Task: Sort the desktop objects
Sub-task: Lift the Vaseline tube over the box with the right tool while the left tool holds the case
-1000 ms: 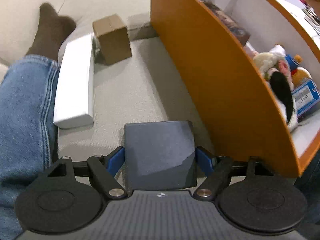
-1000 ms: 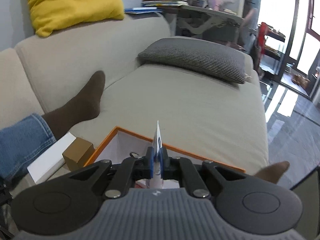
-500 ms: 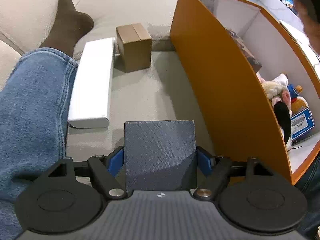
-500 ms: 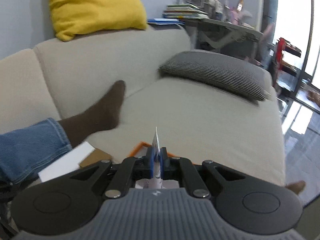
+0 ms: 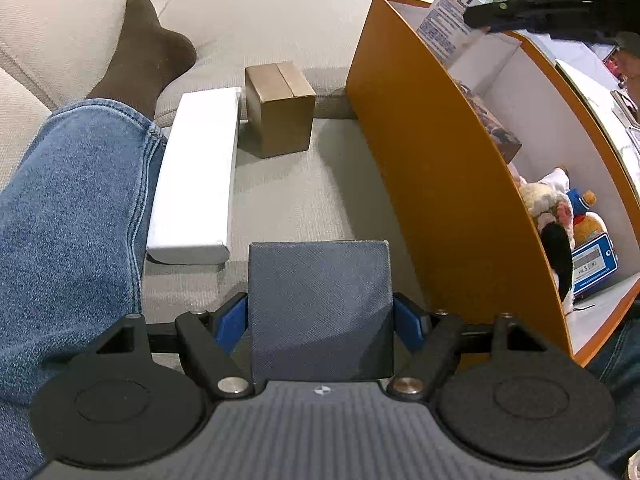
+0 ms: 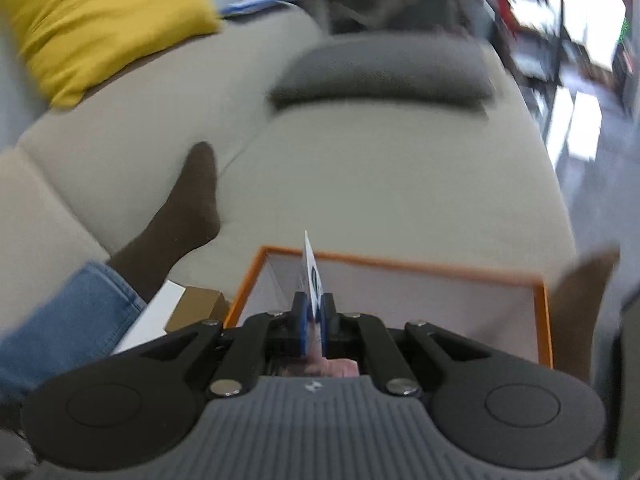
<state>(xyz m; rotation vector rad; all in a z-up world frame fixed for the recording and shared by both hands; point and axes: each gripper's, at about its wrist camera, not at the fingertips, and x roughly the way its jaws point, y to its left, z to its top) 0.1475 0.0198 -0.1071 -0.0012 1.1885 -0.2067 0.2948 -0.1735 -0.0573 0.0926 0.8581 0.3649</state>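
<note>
Grey box (image 5: 318,308) sits clamped in the left hand-held gripper (image 5: 319,320), above the sofa seat (image 5: 296,208) beside the orange bin (image 5: 448,184). Right hand-held gripper (image 6: 314,320) pinches a thin white card (image 6: 310,268) edge-up over that bin.

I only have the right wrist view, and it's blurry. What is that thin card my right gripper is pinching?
Observer: From the left wrist view the card is white with blue print, and the right gripper holds it above the far end of the orange box.
Operator: Anything inside the box? My gripper blocks it.
Observer: Yes, a plush toy lies at the near end, with a blue-framed tag beside it.
Operator: And the left gripper?
Observer: The left gripper is shut on a dark grey box, held over the sofa outside the orange box.
</note>
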